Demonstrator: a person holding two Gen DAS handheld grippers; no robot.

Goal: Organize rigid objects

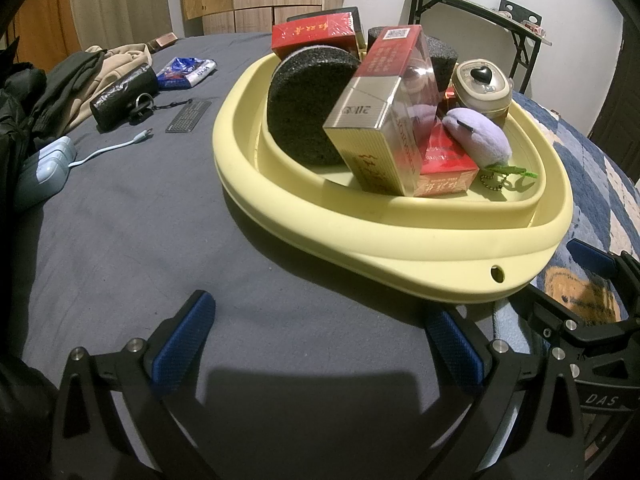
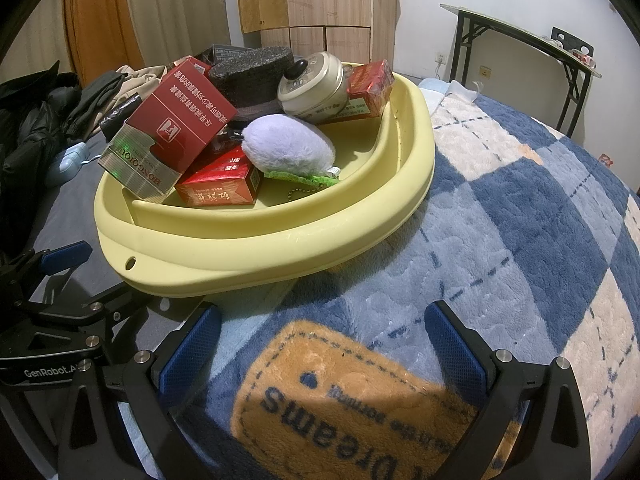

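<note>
A pale yellow basin (image 1: pixel 400 236) (image 2: pixel 280 236) sits on the bed, piled with things. Inside lie a tall red-and-gold carton (image 1: pixel 380 112) (image 2: pixel 172 136), smaller red boxes (image 1: pixel 448 168) (image 2: pixel 220 184), black foam discs (image 1: pixel 304 104) (image 2: pixel 252 72), a cream round tin (image 1: pixel 482 88) (image 2: pixel 312 88) and a lilac plush keychain (image 1: pixel 478 138) (image 2: pixel 288 144). My left gripper (image 1: pixel 320 340) hangs open over the grey sheet just in front of the basin, holding nothing. My right gripper (image 2: pixel 322 344) is open above the blue checked blanket, also short of the basin rim.
On the grey sheet to the left lie clothes (image 1: pixel 80 76), a black pouch (image 1: pixel 122 96), a blue-white packet (image 1: pixel 186 70), a small keyboard-shaped piece (image 1: pixel 188 116) and a pale blue charger with cable (image 1: pixel 44 168). A black folding table (image 2: pixel 528 48) stands by the white wall.
</note>
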